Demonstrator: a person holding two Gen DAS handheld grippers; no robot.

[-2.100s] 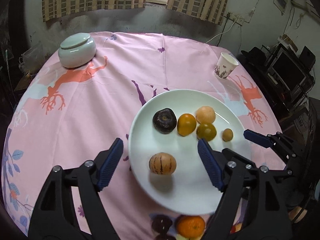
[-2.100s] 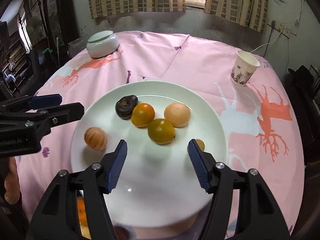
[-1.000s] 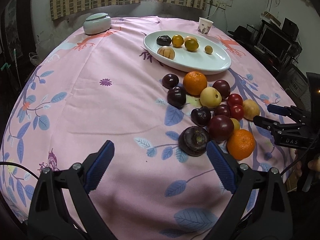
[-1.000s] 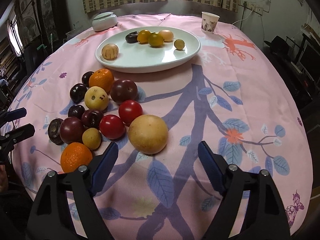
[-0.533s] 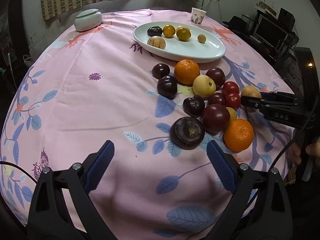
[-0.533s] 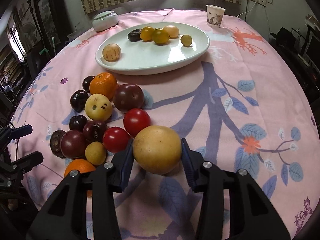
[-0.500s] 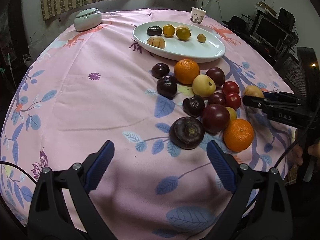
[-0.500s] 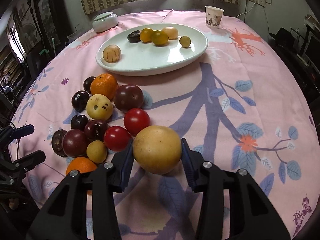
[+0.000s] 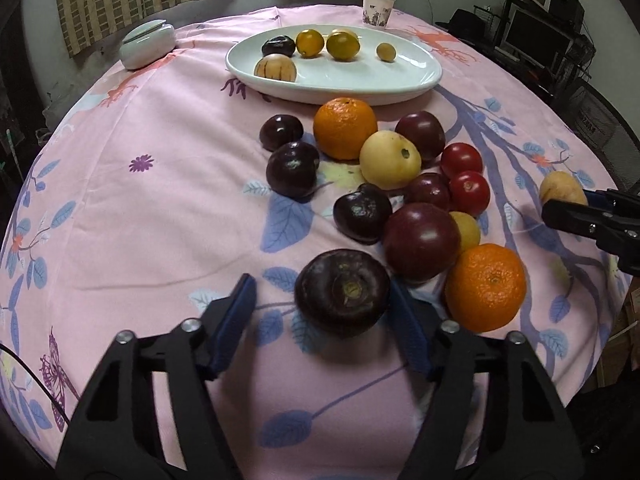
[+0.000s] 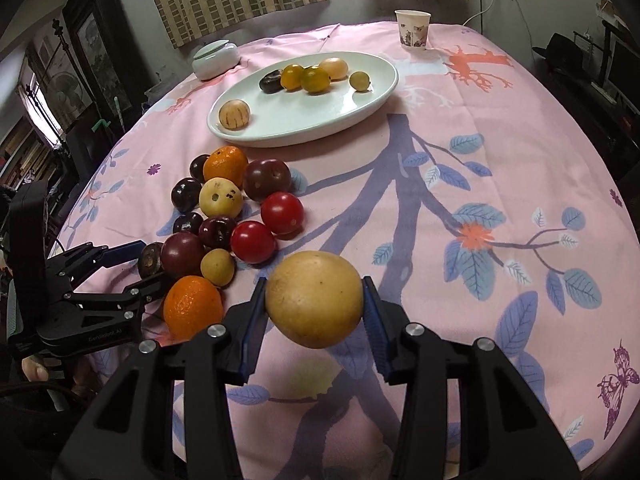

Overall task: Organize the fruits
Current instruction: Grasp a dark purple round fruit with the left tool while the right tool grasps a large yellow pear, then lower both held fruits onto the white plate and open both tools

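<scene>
A pile of loose fruit lies on the pink tablecloth: oranges, dark plums, red tomatoes, a pale yellow fruit. My right gripper [image 10: 314,306] is shut on a large tan round fruit [image 10: 315,299], lifted off the cloth; it also shows in the left wrist view [image 9: 562,188]. My left gripper [image 9: 320,312] is open around a dark purple fruit [image 9: 343,291]; its right pad touches the fruit, the left pad stands apart. A white oval plate [image 9: 404,72] at the far side holds several fruits. An orange [image 9: 485,287] lies just right of the purple fruit.
A pale lidded ceramic jar [image 9: 148,43] stands at the far left and a paper cup [image 9: 378,8] behind the plate. The table's rounded edge drops off on the right, with chairs and monitors [image 9: 536,40] beyond. Curtains hang behind the table.
My right gripper has lifted the tan fruit off the cloth. My left gripper has moved forward and narrowed around the dark purple fruit.
</scene>
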